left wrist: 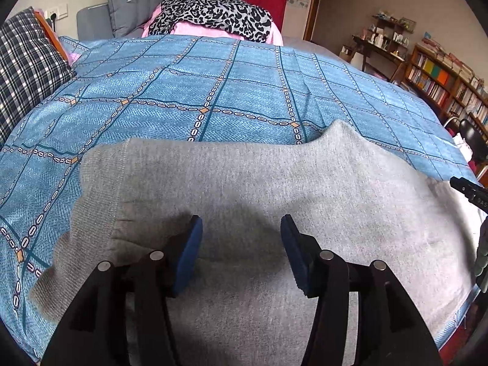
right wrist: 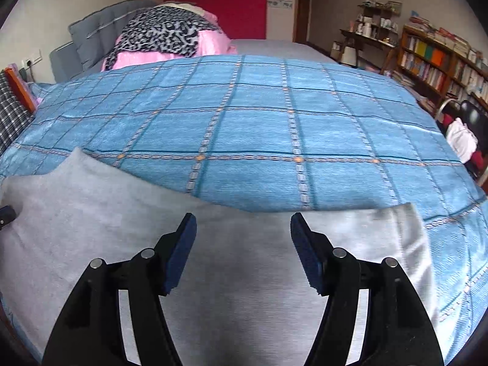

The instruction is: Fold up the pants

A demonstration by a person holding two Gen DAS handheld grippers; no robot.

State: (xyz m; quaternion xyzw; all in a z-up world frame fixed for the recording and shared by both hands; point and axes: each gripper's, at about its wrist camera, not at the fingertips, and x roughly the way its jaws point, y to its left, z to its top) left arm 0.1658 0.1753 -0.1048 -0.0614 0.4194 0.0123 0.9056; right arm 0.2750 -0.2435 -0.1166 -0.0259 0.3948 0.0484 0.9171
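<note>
On the blue checked bedspread (left wrist: 244, 85) the grey pants (left wrist: 244, 189) lie flat beneath the left gripper (left wrist: 241, 228) and right gripper (right wrist: 243, 225), both spread empty; a shallow pinch could catch one layer only, I'd judge.

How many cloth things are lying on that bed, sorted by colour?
Grey knit pants: 1
Blue checked bedspread: 1
Leopard-print black-and-grey cloth: 1
Pink cloth: 1
Dark plaid pillow: 1
Total: 5

Letters "DAS" show on the right claw (left wrist: 471, 190).
</note>
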